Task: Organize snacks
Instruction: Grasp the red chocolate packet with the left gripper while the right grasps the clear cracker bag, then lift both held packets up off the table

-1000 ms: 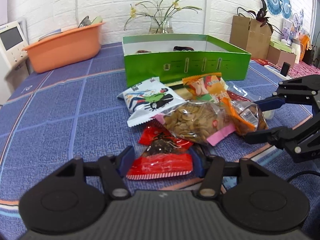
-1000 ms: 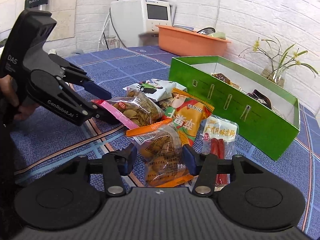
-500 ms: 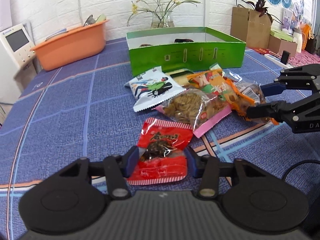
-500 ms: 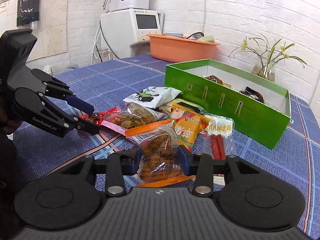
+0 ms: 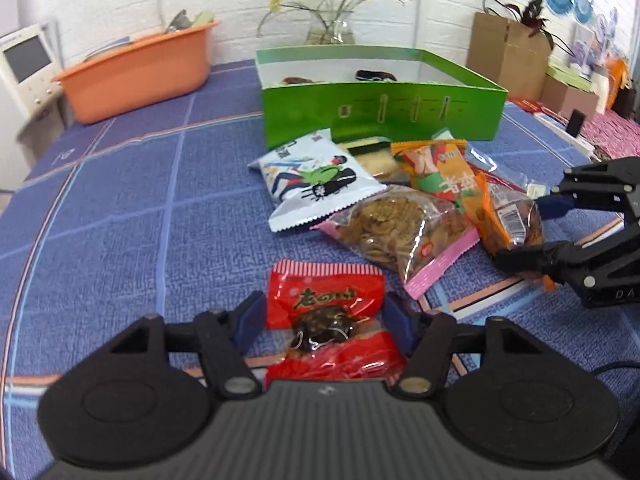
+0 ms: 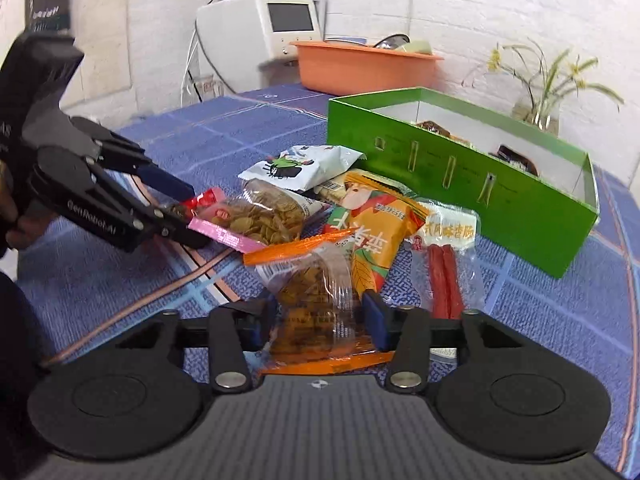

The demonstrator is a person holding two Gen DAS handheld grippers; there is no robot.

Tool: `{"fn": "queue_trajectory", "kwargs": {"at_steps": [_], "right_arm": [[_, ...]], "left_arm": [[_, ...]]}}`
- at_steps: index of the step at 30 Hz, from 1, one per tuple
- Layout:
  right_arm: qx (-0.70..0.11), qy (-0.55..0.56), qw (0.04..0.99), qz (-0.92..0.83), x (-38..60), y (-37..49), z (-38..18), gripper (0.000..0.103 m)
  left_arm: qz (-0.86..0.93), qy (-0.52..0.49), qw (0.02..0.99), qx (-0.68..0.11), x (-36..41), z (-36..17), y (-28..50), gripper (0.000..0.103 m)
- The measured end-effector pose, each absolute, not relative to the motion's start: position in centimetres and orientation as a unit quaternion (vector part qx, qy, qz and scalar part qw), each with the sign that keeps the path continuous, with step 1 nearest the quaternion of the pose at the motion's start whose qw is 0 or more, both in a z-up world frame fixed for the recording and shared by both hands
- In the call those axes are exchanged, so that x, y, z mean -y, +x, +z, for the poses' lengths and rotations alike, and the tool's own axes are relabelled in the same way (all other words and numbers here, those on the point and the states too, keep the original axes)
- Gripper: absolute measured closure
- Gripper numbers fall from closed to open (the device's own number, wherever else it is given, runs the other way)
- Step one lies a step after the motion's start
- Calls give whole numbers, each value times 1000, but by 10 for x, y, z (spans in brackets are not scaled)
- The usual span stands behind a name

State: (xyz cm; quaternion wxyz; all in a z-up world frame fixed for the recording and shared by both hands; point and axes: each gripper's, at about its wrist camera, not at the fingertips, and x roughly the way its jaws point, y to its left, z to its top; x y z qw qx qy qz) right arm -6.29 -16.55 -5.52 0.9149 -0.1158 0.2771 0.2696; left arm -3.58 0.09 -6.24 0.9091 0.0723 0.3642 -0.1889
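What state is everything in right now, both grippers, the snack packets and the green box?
left gripper, open, jaws just opening, astride the red packet
right gripper, open, jaws just opening, astride the orange-edged clear packet
red packet, sealed, flat on the tablecloth
orange-edged clear packet, sealed, lying on the tablecloth
pink-edged packet, sealed, lying flat
green box, open-topped, a few snacks inside

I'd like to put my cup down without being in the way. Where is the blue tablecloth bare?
Bare cloth lies between the orange plastic tub and the green cardboard box, running forward past the white cartoon packet. In front of the box it is crowded: packets overlap, and both tongs straddle the red packet and the orange-edged clear packet.
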Motion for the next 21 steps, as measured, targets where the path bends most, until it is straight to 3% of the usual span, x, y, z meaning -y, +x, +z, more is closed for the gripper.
{"fn": "queue_trajectory", "kwargs": {"at_steps": [8, 16, 17, 21], "right_arm": [[-284, -94, 921, 249, 169, -73, -48, 30], [-272, -45, 931, 239, 180, -81, -44, 31], [-269, -43, 932, 239, 180, -83, -44, 31], [-257, -32, 934, 247, 177, -88, -41, 31]], "left_arm": [[-164, 56, 917, -358, -11, -58, -54, 48], [-128, 8, 927, -353, -30, -58, -57, 50], [-126, 7, 929, -349, -30, -57, -58, 61], [-122, -7, 933, -339, -33, -53, -57, 69]]}}
